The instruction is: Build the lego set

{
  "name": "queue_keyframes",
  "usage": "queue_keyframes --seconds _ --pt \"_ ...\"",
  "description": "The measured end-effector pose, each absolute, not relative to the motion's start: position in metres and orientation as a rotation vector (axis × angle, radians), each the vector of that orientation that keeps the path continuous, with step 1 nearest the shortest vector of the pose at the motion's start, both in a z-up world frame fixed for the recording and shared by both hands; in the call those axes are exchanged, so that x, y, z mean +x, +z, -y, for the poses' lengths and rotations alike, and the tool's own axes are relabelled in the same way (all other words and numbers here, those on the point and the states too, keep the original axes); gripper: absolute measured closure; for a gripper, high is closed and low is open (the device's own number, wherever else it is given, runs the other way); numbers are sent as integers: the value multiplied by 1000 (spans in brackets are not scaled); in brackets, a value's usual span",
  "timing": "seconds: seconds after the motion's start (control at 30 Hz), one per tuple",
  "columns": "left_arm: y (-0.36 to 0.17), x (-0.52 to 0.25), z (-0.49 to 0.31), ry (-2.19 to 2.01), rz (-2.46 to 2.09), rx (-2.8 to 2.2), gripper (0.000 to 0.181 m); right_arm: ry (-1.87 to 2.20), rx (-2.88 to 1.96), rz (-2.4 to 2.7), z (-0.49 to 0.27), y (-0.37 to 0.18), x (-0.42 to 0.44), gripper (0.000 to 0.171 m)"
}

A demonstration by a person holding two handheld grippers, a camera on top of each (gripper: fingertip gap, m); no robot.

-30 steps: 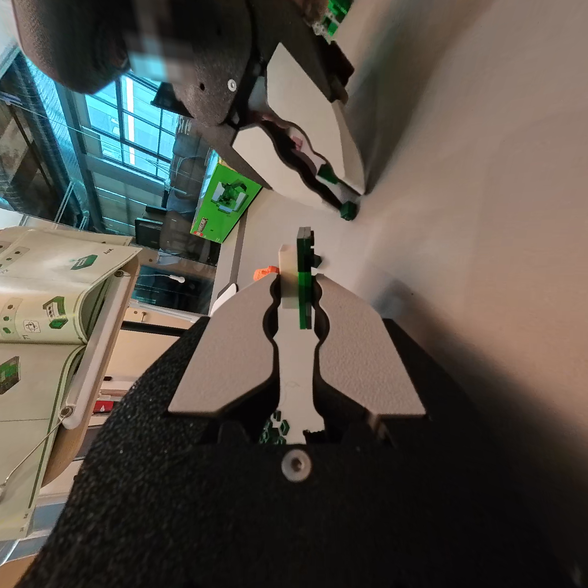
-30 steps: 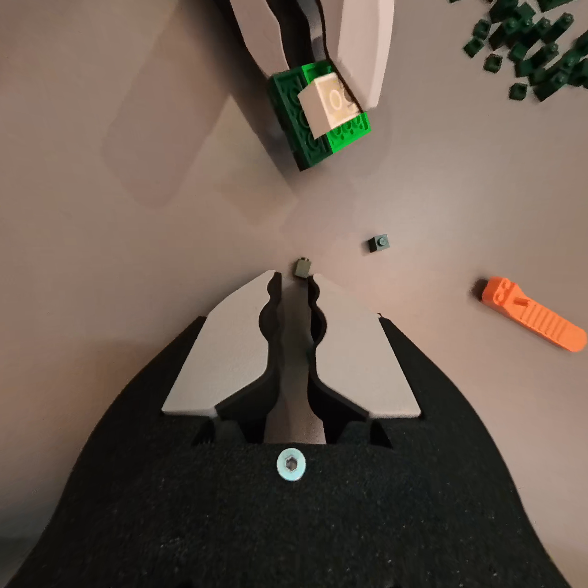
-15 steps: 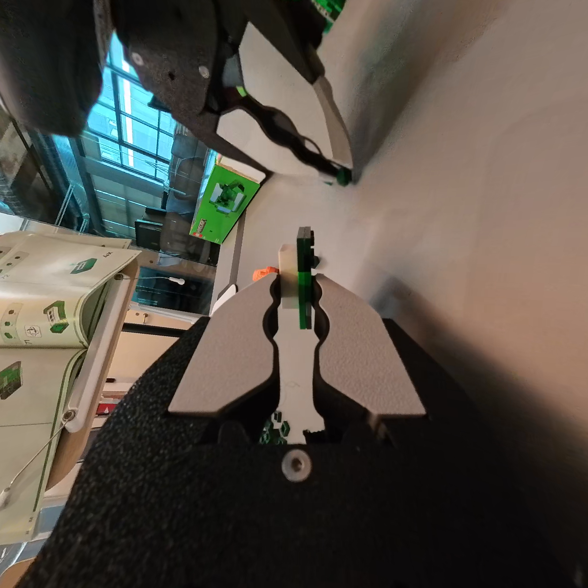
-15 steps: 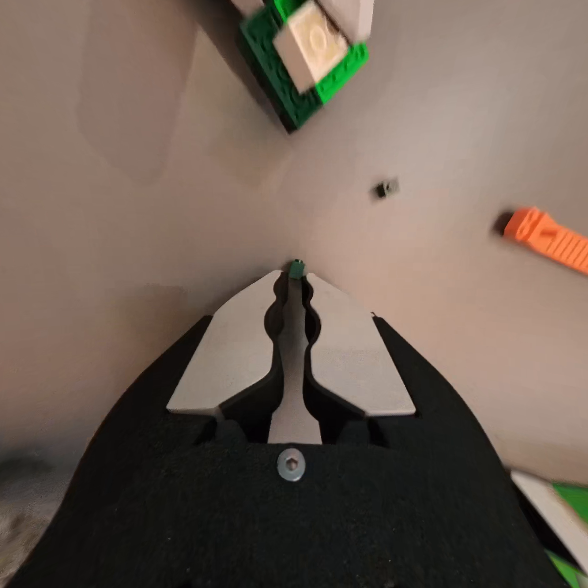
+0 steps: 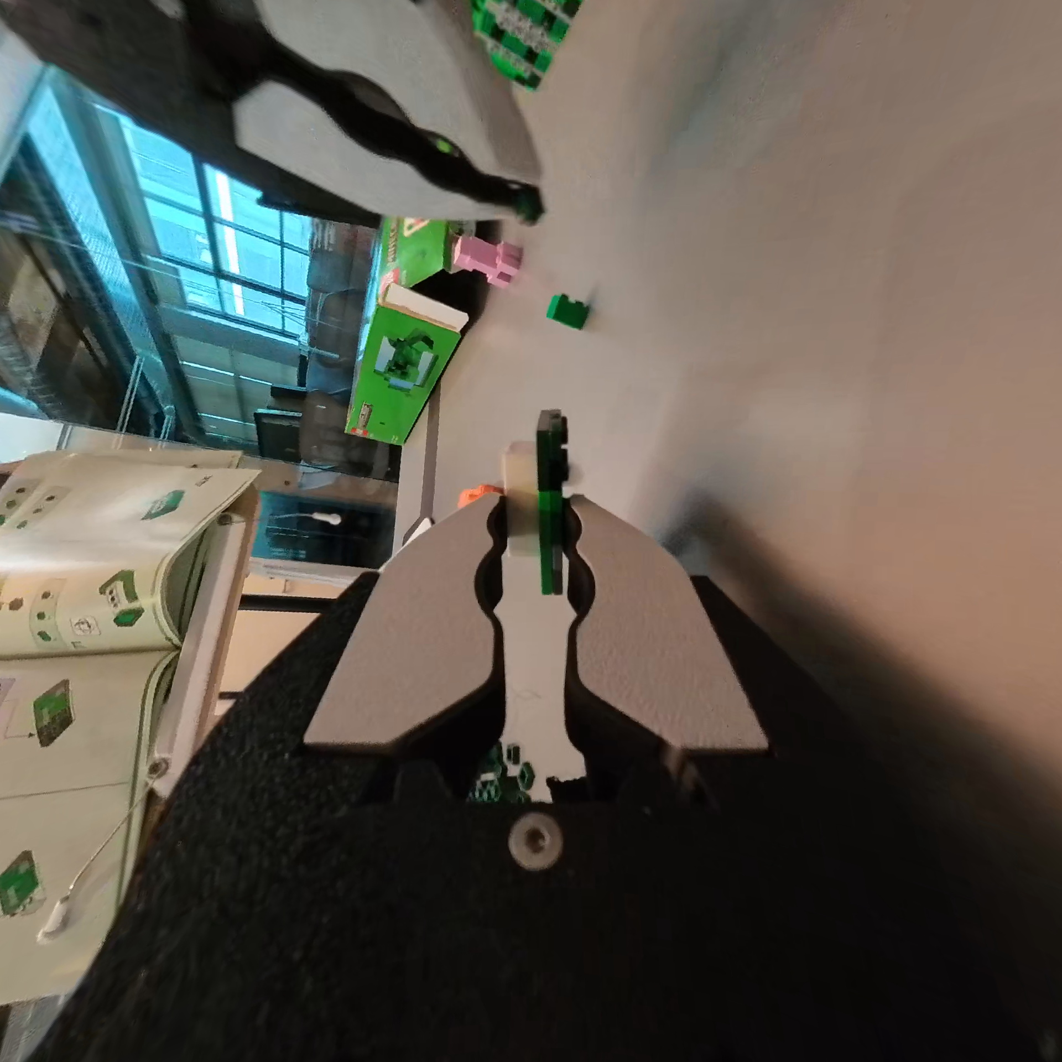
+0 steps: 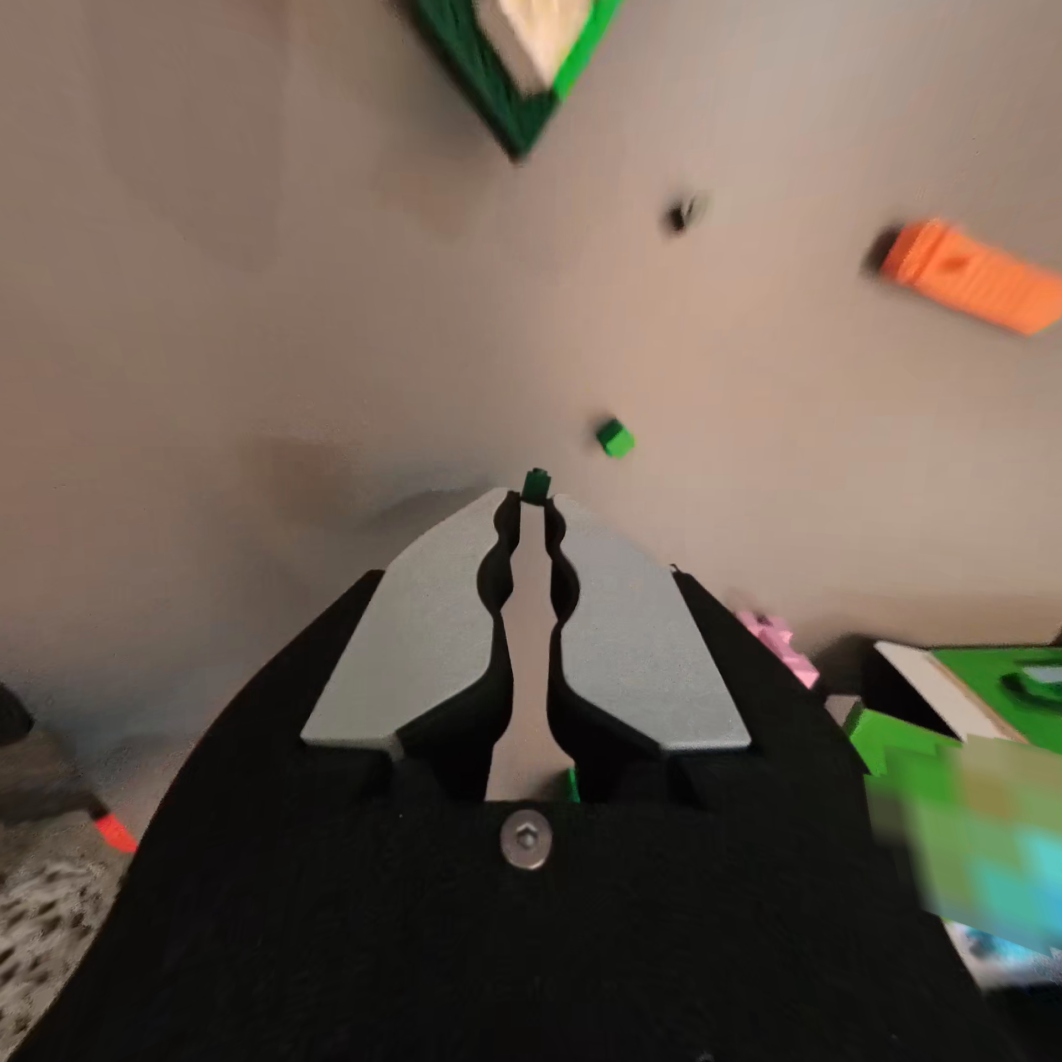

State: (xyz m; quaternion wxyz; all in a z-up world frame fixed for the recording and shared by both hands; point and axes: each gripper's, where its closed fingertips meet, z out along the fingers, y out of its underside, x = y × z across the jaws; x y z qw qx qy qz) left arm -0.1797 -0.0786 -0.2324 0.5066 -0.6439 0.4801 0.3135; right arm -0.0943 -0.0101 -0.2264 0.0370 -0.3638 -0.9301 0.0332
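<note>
I had my right gripper [image 6: 534, 499] pinched on a tiny dark green stud [image 6: 536, 486], caught only at the very fingertips, with most of it poking out beyond them. I judged it nearly weightless, hard and slick, so a grip that shallow could let it twist or pop free; I thought squeezing its flat sides squarely was the safe way to carry it.

My left gripper [image 5: 537, 506] was clamped on the plate stack [image 5: 550, 500], edge-on in its own view: thin dark and bright green plates with a cream block [image 5: 520, 506] on one face. From the right wrist view the stack [image 6: 506, 92] hung blurred at the top, up off the grey table [image 6: 230, 287]. It looked stiff and light, but layers like that can split if pressed off-centre, so holding it across both faces, as I did, seemed right.

A loose green brick [image 6: 614, 439] lay on the table just beyond the stud. An orange separator [image 6: 971, 276] lay farther right, and a pink figure [image 6: 776, 643] stood near a green box [image 6: 977, 689]. The booklet [image 5: 103, 574] stood open at the left of the left wrist view.
</note>
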Motion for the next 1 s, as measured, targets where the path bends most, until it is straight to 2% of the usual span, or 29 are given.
queue_keyframes --seconds 0.27,0.5,0.73,1.0 --pt "-221 -178 80 666 -1070 -1526 164 540 -947 2533 56 -179 -117 163" --pt "-227 -177 77 713 -1112 -1539 164 412 -1043 2420 40 -172 -121 163" --pt "-225 -176 77 733 -1107 -1527 164 474 -959 2460 49 -173 -117 163" --pt "-200 -179 77 745 -960 -1466 164 524 -919 2528 64 -192 -131 163"
